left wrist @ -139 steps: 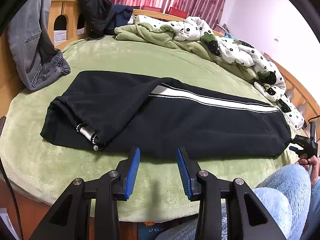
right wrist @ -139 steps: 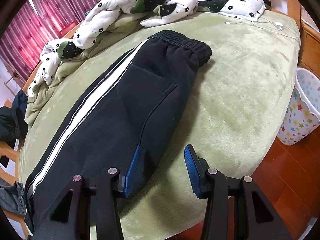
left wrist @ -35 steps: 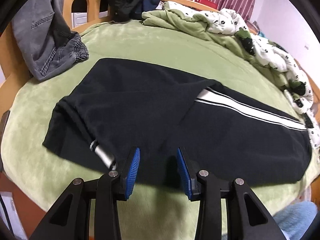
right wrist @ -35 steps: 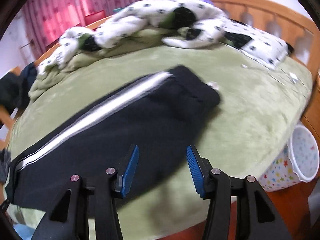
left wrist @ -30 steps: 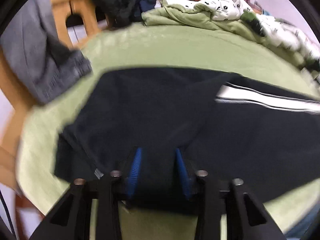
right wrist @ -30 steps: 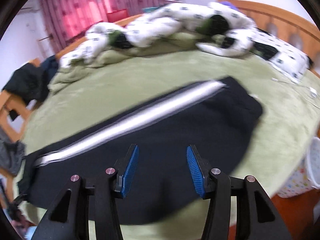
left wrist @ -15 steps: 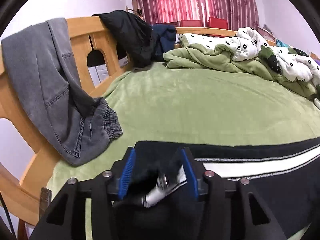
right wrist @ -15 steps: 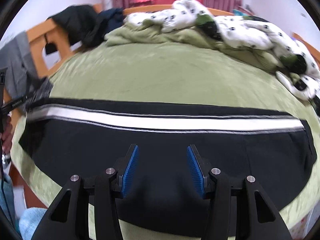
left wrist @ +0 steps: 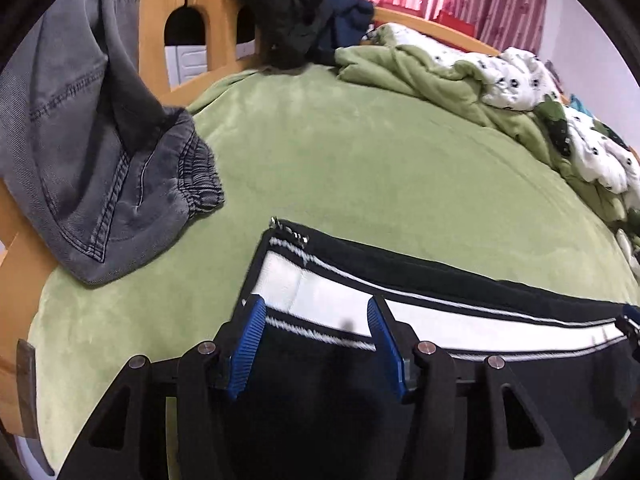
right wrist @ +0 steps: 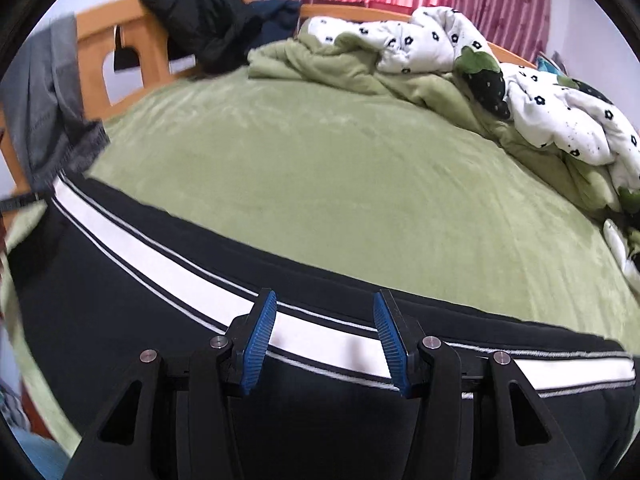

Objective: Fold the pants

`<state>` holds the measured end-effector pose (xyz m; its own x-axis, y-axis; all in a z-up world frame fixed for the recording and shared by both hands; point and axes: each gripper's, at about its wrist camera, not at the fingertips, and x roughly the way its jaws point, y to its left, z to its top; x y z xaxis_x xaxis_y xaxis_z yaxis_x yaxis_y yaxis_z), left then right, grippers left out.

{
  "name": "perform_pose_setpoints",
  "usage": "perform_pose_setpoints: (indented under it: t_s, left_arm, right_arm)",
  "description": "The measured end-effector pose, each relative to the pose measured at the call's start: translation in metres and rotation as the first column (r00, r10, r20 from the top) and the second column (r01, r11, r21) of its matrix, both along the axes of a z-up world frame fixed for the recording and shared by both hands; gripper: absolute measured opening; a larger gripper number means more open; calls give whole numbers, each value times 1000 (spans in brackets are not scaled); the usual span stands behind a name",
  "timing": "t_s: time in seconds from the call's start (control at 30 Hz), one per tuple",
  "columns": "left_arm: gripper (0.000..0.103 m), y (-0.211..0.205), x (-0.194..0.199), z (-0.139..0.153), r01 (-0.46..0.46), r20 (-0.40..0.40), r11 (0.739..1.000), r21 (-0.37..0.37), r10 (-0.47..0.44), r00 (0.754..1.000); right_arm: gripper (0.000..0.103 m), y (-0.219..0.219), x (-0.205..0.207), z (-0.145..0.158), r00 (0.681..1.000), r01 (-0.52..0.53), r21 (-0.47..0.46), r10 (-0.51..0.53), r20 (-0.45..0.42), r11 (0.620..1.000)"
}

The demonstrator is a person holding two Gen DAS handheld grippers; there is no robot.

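We saw the black pants (right wrist: pixel 120 312) lying lengthwise on the green bed (right wrist: pixel 340 184), white side stripe (right wrist: pixel 168 276) facing up. Our left hand-held gripper (left wrist: pixel 316 332) hovered over the cuff end, jaws spread and pinching nothing; our right hand-held gripper (right wrist: pixel 322 330) hung over the middle, equally spread. We judged the next fold should start with both cuff layers pinched squarely, then carried toward the waistband with the stripe kept straight

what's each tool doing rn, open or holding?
Left tool: open, over the black pants at the striped hem, gripping nothing.
Right tool: open, above the pants' white stripe, holding nothing.
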<state>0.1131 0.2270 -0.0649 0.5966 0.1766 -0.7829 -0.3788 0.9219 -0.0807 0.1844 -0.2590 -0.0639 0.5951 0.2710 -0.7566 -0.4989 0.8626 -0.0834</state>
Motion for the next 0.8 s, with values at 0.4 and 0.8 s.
perform_pose_setpoints:
  t_s: [0.4, 0.8]
  left_arm:
    - [49, 39, 28, -24, 12, -54, 996, -92, -17, 998]
    - [17, 16, 20, -11, 48, 22, 997, 65, -49, 999]
  right_arm:
    - [50, -16, 55, -40, 997, -22, 6, 23, -70, 1000]
    - [3, -3, 39, -39, 989, -146, -27, 146, 19, 989]
